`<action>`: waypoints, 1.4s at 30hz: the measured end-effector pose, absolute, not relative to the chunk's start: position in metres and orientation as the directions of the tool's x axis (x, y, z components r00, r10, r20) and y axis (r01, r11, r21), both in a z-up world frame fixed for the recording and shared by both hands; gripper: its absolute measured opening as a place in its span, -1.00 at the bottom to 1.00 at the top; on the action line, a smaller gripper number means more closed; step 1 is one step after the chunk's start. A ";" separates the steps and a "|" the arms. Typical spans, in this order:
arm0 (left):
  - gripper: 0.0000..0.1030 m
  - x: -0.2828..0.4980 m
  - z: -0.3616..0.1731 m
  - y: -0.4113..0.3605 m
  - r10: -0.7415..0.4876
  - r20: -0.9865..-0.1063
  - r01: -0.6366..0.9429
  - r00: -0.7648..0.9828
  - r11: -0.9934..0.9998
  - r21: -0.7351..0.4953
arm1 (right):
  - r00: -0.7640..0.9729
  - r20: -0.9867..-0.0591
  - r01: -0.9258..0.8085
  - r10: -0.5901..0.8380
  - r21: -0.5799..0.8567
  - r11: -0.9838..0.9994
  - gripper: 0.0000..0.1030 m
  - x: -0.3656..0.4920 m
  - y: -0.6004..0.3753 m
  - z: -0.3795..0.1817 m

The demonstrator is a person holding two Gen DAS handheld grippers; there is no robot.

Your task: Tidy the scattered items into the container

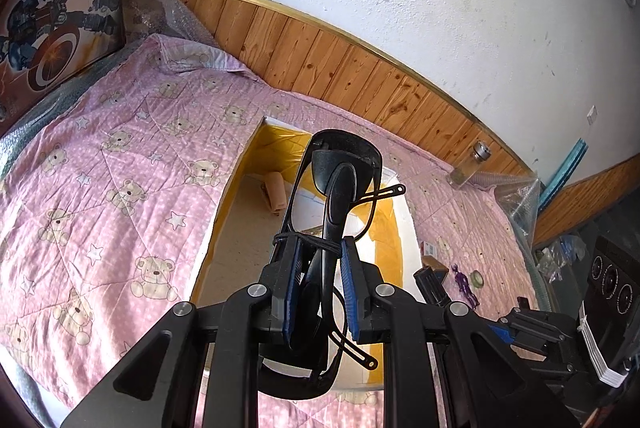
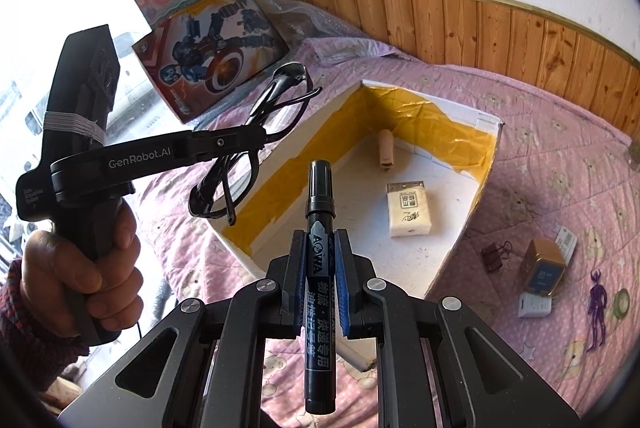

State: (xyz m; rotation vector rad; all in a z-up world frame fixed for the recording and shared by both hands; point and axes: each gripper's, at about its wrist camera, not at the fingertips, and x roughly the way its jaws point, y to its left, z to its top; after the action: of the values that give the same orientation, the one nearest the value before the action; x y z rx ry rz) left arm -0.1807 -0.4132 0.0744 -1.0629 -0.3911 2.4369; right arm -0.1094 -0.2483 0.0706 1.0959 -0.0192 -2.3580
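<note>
Gripper in the left hand [image 1: 320, 288] pinches a pair of black glasses [image 1: 334, 188] by the folded frame, lifted above the open white box [image 2: 460, 256] whose inner walls are lined with yellow tape. From the left wrist view the glasses and gripper cover much of the box floor, so its contents there are mostly hidden. From the right wrist view the person's left hand [image 2: 80, 268] grips the handle, with a knitted sleeve cut off at the frame edge.

Right gripper [image 2: 320, 292] is pressed onto a black marker [image 2: 320, 268], cap pointing forward, held just short of the box's near wall. Inside the box lie a tissue pack [image 2: 409, 212] and a small beige object [image 2: 386, 148], too small to identify.

Outside the box, on the pink bear-print bed cover [image 2: 560, 156], rest a binder clip [image 2: 496, 256], a small golden tin [image 2: 544, 270], a white tag-like item [image 2: 534, 306], a purple figurine [image 2: 597, 312] and a roll of tape [image 2: 622, 302] partly cut off by the lens edge. Two toy boxes [image 2: 212, 40] lean against the wall behind.
</note>
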 end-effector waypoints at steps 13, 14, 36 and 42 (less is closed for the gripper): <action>-0.61 -0.209 0.049 -0.389 0.433 -0.740 -0.351 -0.515 -0.894 -0.279 | -0.433 -0.747 0.434 -0.504 0.318 -0.843 -0.74 -0.144 -0.254 0.044; -0.61 -0.210 0.047 -0.388 0.426 -0.748 -0.356 -0.509 -0.895 -0.268 | -0.426 -0.751 0.434 -0.504 0.319 -0.843 -0.74 -0.145 -0.255 0.041; -0.61 -0.228 0.006 -0.366 0.301 -0.879 -0.487 -0.370 -0.868 -0.093 | -0.343 -0.834 0.470 -0.431 0.245 -0.848 -0.74 -0.172 -0.275 0.011; -0.60 -0.231 -0.006 -0.369 0.281 -0.901 -0.472 -0.330 -0.876 -0.100 | -0.306 -0.863 0.465 -0.403 0.233 -0.854 -0.73 -0.176 -0.278 -0.006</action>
State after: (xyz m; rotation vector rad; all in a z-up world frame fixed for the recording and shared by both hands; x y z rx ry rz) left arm -0.2311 -0.3686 -0.0065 -1.4566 0.2477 2.2275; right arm -0.1765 -0.2778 -0.0060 1.4134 0.0806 -2.1778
